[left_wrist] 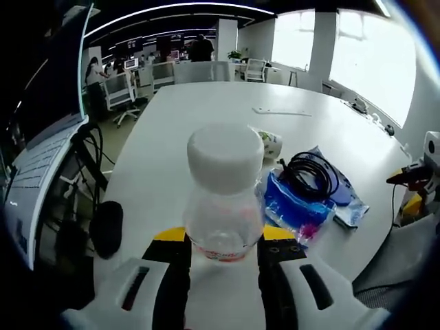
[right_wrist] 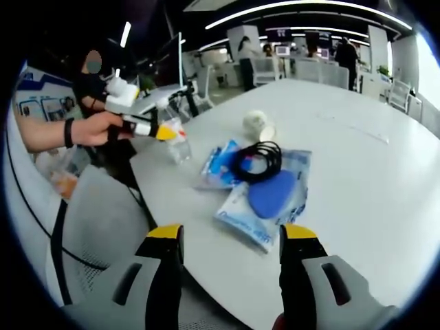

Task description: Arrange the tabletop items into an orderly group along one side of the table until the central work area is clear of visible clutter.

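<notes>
- The bottle (left_wrist: pixel 225 196) is a small clear plastic one with a white cap, standing upright near the table's edge; through its clear wall I cannot tell whether it holds any liquid.
- My left gripper (left_wrist: pixel 223 251) pinches the bottle low on its body, one yellow-tipped jaw on each side, touching it.
- From the right gripper view I see the same bottle (right_wrist: pixel 178 146) at the table's near corner, with the left gripper (right_wrist: pixel 159 131) on it and a person's hand (right_wrist: pixel 96 128) holding that gripper.
- My right gripper (right_wrist: pixel 232 240) hangs spread wide at the table's edge with nothing between its jaws.
- The table (left_wrist: pixel 206 117) is white and round-cornered; the rest of the clutter sits just beside the bottle.
- A blue plastic packet (left_wrist: pixel 292 206) lies flat next to the bottle, and a second clear-and-blue packet (right_wrist: pixel 265 196) lies touching it, with a dark blue rounded shape on it.
- A coiled black cable (left_wrist: pixel 313 175) rests on top of the packets.
- A small white cup-like thing (left_wrist: pixel 270 143) lies tilted just behind the packets; what is in it I cannot tell.
- A thin white strip (left_wrist: pixel 280 111) lies well apart, farther across the table.
</notes>
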Action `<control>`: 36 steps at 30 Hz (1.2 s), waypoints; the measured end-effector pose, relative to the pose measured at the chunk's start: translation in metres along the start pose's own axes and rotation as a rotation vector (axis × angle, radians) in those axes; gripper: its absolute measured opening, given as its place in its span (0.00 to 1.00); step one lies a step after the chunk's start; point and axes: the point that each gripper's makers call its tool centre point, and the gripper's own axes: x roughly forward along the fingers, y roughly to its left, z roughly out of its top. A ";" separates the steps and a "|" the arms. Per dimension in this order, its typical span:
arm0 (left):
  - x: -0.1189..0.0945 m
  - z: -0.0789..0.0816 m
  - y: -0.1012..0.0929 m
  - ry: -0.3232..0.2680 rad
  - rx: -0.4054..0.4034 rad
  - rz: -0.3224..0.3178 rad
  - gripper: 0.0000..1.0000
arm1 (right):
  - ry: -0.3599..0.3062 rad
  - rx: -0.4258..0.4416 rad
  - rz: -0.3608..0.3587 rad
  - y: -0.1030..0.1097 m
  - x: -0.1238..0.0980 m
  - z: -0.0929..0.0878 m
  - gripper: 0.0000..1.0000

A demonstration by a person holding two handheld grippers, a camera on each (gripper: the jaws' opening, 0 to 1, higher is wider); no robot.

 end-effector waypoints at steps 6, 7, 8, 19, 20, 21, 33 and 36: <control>-0.001 -0.004 -0.004 -0.001 0.006 0.002 0.37 | -0.004 -0.005 -0.002 0.002 -0.001 0.001 0.55; -0.001 -0.004 -0.004 -0.003 0.000 0.004 0.37 | -0.005 -0.004 -0.001 0.003 -0.001 0.001 0.55; -0.001 -0.004 -0.004 -0.003 -0.004 0.004 0.37 | -0.006 -0.004 0.000 0.003 -0.001 0.001 0.55; -0.002 -0.006 -0.004 -0.005 -0.004 -0.006 0.38 | -0.007 -0.010 -0.002 0.004 -0.003 0.001 0.56; -0.002 -0.005 -0.004 -0.008 -0.003 -0.006 0.40 | -0.007 -0.010 -0.002 0.004 -0.003 0.001 0.56; -0.001 -0.005 -0.004 -0.012 0.003 -0.008 0.41 | -0.007 -0.010 -0.002 0.004 -0.003 0.001 0.56; 0.008 0.004 -0.005 -0.040 0.033 -0.066 0.48 | 0.001 -0.002 -0.012 0.003 -0.007 -0.005 0.56; 0.011 0.005 -0.007 -0.041 0.039 -0.073 0.48 | 0.002 0.003 -0.019 0.002 -0.009 -0.007 0.56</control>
